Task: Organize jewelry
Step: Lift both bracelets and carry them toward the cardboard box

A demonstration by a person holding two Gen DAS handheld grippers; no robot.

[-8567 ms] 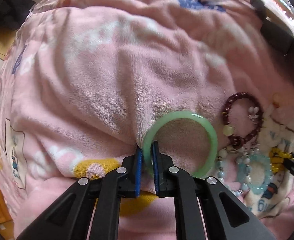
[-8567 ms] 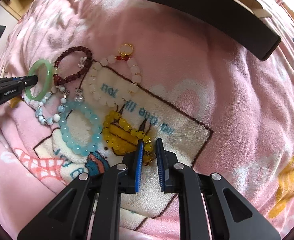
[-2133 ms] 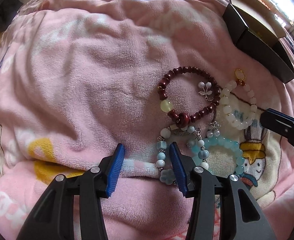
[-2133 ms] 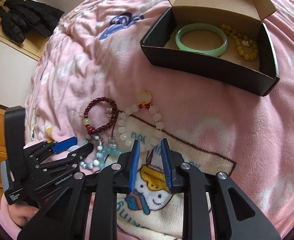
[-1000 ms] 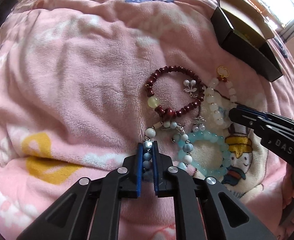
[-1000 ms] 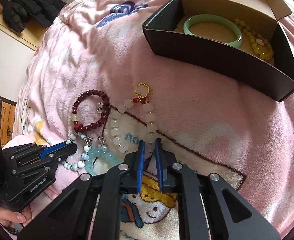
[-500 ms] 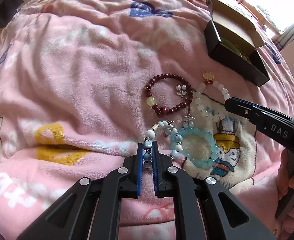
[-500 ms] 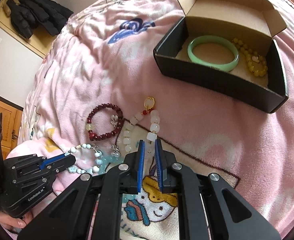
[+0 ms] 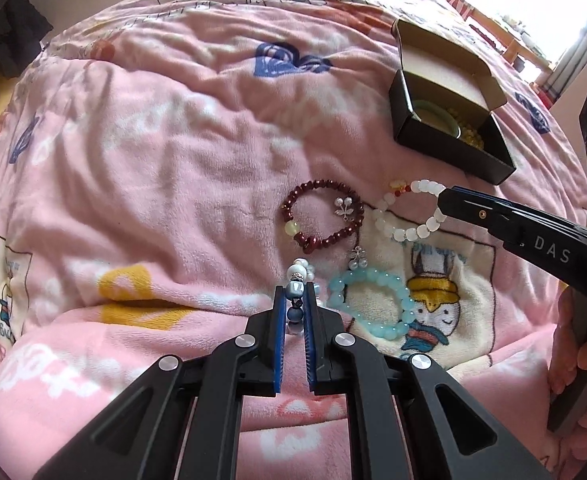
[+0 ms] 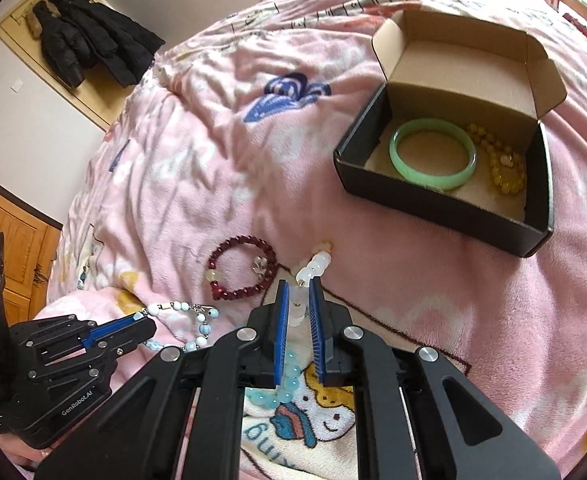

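My left gripper (image 9: pixel 294 294) is shut on a blue-and-white bead bracelet (image 9: pixel 298 276), held a little above the pink blanket. In the right wrist view that bracelet (image 10: pixel 181 306) hangs from the left gripper (image 10: pixel 145 322). My right gripper (image 10: pixel 298 286) is shut on a white bead bracelet (image 10: pixel 313 266), whose loop (image 9: pixel 409 234) dangles from its tip in the left wrist view. A dark red bracelet (image 9: pixel 323 216) and an aqua bracelet (image 9: pixel 369 304) lie on the blanket between the grippers. The black box (image 10: pixel 445 208) stands open beyond, with a green bangle (image 10: pixel 433 154) and yellow beads (image 10: pixel 501 168) inside.
The pink blanket (image 10: pixel 197 168) is soft and creased, with a cartoon print under the bracelets. The box's tan lid flap (image 10: pixel 457 40) stands up at its far side. Dark coats (image 10: pixel 89 44) hang on the wall at the far left. A person's hand (image 9: pixel 573 360) holds the right gripper.
Both grippers have risen from the blanket, each lifting its bracelet with it. The box and the lying bracelets now look smaller and farther away.
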